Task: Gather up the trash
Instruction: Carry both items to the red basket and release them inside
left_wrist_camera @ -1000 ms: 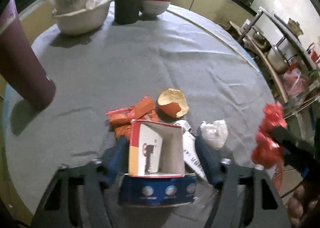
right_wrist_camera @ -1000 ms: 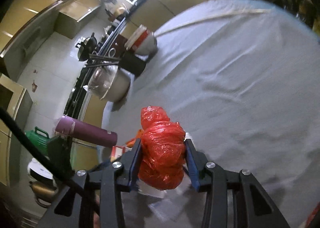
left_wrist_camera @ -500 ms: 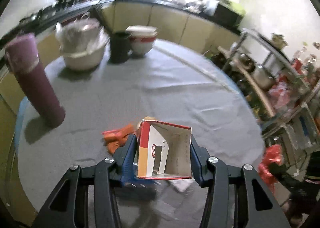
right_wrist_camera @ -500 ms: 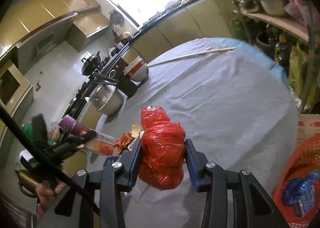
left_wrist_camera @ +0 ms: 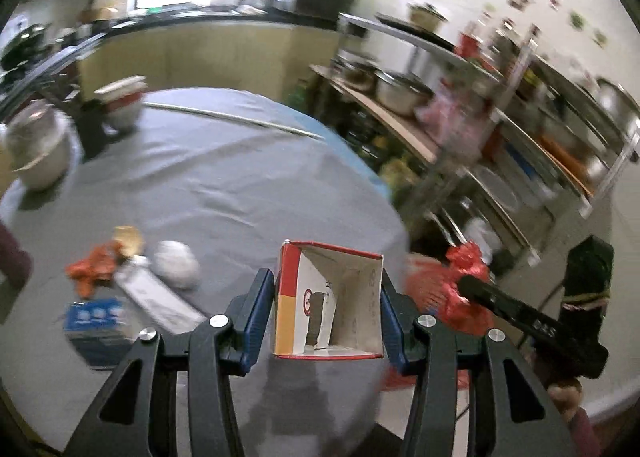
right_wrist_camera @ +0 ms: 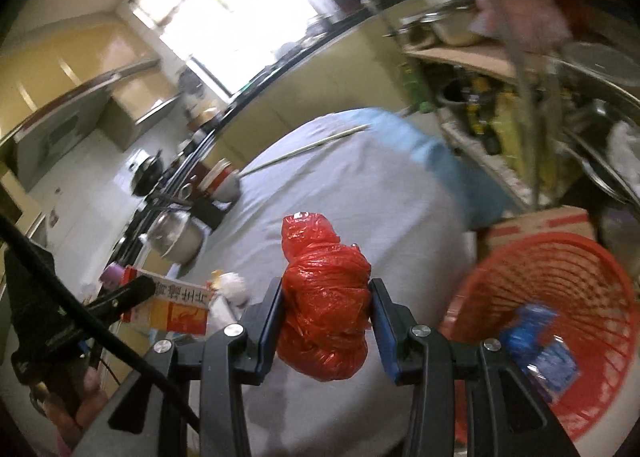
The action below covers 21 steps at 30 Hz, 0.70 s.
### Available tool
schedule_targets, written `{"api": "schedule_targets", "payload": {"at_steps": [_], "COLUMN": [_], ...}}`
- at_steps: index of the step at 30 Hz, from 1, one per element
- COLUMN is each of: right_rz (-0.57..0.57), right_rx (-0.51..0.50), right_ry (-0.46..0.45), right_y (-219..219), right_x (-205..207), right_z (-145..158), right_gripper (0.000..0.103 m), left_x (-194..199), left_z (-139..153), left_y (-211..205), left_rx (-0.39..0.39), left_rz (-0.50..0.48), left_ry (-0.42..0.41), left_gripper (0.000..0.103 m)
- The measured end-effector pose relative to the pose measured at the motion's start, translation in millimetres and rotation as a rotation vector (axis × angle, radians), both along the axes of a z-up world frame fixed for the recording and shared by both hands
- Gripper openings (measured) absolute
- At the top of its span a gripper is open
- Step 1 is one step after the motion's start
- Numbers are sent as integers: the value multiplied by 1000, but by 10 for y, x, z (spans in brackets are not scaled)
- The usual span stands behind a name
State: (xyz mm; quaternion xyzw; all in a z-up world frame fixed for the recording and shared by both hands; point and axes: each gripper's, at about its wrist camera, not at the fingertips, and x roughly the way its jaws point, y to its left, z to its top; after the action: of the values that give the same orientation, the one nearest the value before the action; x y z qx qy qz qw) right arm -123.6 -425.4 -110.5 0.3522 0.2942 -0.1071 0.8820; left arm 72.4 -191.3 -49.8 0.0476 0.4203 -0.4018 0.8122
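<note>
My left gripper (left_wrist_camera: 328, 309) is shut on an open red, yellow and white carton (left_wrist_camera: 326, 301), held above the table's right edge; the carton also shows in the right wrist view (right_wrist_camera: 168, 303). My right gripper (right_wrist_camera: 326, 321) is shut on a crumpled red plastic bag (right_wrist_camera: 326, 297), which also shows in the left wrist view (left_wrist_camera: 464, 281). A red mesh basket (right_wrist_camera: 560, 277) stands on the floor at the right with a blue wrapper (right_wrist_camera: 540, 349) in it. On the grey table (left_wrist_camera: 200, 177) lie orange scraps (left_wrist_camera: 92, 265), a white wad (left_wrist_camera: 176, 263), a white wrapper (left_wrist_camera: 156, 293) and a blue box (left_wrist_camera: 96, 317).
Bowls (left_wrist_camera: 36, 153), a dark cup (left_wrist_camera: 94, 129) and a red-and-white bowl (left_wrist_camera: 122, 101) stand at the table's far left. A metal rack (left_wrist_camera: 500, 129) with pots stands right of the table. A cardboard box (right_wrist_camera: 540, 221) sits behind the basket.
Both grippers have swung right, away from the table's trash pile and toward the red basket. The left one lifted the carton off the table. The red bag stays gripped.
</note>
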Motion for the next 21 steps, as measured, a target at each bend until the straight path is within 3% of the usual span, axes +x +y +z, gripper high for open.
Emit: {"api": "schedule_targets", "payload": {"at_steps": [11,21], "right_rz": [-241,-289], "right_rx": [89,146], "right_ry": [61,92], "right_y": [-763,-935], "right_x": [-914,-1172], "right_z": [-449,-747], "right_gripper": [44,47], "left_x": [-702,-1105], "left_z": [-303,-662], "left_y": [-1018,-1579], "left_rx": [54,110], "left_rz": [-249,-398], "left_ry": [55,111], "left_gripper": [51,53]}}
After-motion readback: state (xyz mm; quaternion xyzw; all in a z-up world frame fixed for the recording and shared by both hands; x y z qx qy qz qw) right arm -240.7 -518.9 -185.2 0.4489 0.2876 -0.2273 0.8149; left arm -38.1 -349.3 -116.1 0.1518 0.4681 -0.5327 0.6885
